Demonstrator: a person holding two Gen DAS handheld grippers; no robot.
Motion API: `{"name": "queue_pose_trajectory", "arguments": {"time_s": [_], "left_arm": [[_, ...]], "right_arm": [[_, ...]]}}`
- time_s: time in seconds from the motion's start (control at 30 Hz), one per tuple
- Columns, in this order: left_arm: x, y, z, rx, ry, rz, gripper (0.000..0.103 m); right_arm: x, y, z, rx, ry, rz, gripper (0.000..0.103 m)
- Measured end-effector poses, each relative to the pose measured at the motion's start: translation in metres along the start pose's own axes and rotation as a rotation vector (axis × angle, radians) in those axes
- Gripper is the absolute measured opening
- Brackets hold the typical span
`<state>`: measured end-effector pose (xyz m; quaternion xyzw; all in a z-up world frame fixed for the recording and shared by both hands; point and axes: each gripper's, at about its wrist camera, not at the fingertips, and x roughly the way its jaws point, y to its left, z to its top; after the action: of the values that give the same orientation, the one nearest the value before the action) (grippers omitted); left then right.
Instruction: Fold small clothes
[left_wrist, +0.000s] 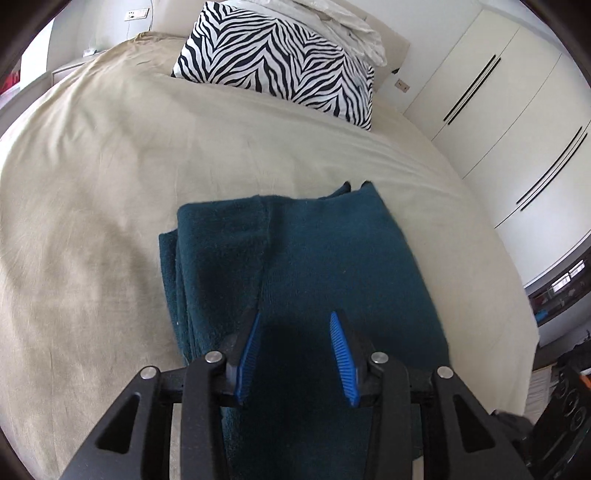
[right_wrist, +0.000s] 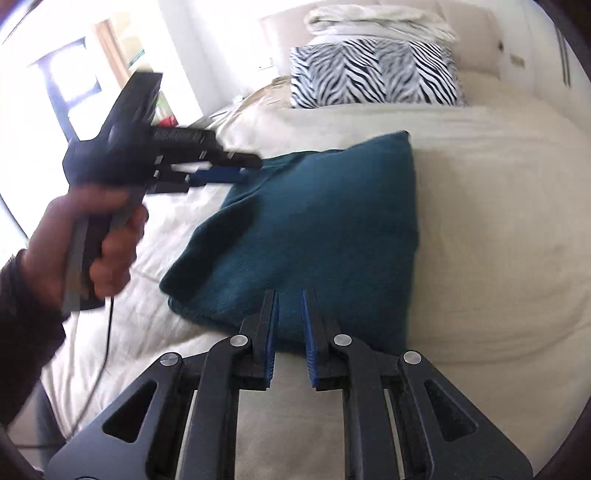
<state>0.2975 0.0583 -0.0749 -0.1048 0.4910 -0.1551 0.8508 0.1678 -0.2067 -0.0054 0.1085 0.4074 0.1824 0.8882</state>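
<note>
Fingers (left_wrist: 334, 328) of your left gripper (left_wrist: 295, 319) stand apart, empty, above the folded teal cloth (left_wrist: 314, 258); your right gripper (right_wrist: 289, 295) is nearly closed at its near edge, gripping nothing. That cloth lies on the bed (left_wrist: 92, 166), short of the zebra pillow (left_wrist: 280, 62).

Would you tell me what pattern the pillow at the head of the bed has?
The pillow has black-and-white zebra stripes, sharpest in the left wrist view.
</note>
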Motion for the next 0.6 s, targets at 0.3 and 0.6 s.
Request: {"name": "queue_pose_trajectory", "arguments": {"time_s": [0.3, 0.6], "left_arm": [[0.003, 0.021, -0.031, -0.006, -0.022, 0.024, 0.019], [-0.005, 0.018, -0.051, 0.044, -0.061, 0.064, 0.019]], "right_arm": [[0.015, -0.093, 0.055, 0.253, 0.037, 0.270, 0.023], [0.064, -0.105, 0.026, 0.310, 0.178, 0.349, 0.024]]}}
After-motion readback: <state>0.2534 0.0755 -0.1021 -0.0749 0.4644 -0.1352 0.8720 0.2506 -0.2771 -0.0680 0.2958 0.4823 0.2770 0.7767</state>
